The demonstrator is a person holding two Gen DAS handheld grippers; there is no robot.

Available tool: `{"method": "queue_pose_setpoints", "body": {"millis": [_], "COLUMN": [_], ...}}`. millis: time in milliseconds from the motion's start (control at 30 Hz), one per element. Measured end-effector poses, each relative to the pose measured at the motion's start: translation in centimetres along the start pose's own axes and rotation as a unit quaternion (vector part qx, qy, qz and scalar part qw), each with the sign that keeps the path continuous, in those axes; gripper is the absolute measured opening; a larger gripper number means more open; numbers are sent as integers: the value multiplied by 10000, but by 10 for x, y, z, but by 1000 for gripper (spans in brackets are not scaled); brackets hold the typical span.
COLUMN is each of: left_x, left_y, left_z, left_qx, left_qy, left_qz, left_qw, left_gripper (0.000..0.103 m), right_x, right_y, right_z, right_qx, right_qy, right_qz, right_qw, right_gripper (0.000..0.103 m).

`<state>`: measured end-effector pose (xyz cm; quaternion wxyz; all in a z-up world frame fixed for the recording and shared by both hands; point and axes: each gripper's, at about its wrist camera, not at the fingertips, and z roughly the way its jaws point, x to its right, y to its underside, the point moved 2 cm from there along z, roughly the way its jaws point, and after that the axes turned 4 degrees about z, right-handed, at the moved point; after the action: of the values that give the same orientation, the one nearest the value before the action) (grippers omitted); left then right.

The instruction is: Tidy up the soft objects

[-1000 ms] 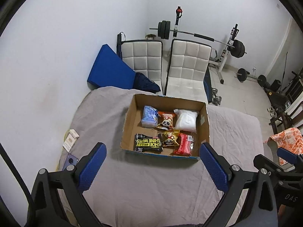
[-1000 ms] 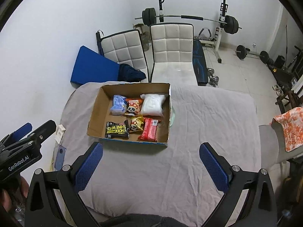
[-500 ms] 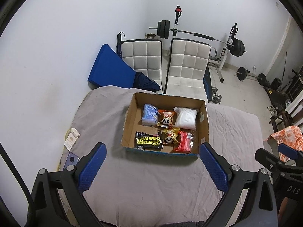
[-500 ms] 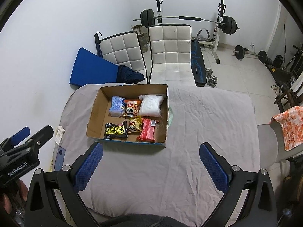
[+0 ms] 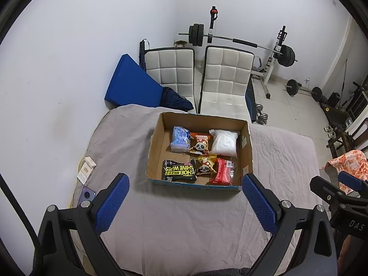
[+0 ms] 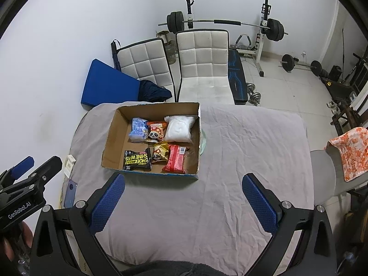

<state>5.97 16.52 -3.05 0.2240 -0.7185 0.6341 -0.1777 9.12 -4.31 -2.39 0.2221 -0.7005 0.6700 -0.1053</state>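
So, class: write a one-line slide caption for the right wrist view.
Open right gripper hovers above a cardboard box of six soft packets on a grey-covered table.

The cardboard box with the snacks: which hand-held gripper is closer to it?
Left. The left hand-held gripper faces the cardboard box squarely; the right hand-held gripper sits off to its right.
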Motion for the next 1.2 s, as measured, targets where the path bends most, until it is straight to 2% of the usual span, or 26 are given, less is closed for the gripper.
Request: {"method": "queue_pose_setpoints", "body": {"millis": [767, 1200], "left_x": [5, -1], "left_y": [-1, 0], "left_z": [5, 2], "left_qx": [-43, 70], "left_qy": [31, -135], "left_qz": [216, 127], "left_qw": [9998, 9998], "left_gripper": [101, 101], "right_x": [1, 3], "right_y": [2, 4], "right_z": [0, 1], "right_qx": [23, 25], "right_qy": [110, 147], "right_qz": [5, 47], "right_qw": [9999, 9999], "right_gripper": [103, 103]}}
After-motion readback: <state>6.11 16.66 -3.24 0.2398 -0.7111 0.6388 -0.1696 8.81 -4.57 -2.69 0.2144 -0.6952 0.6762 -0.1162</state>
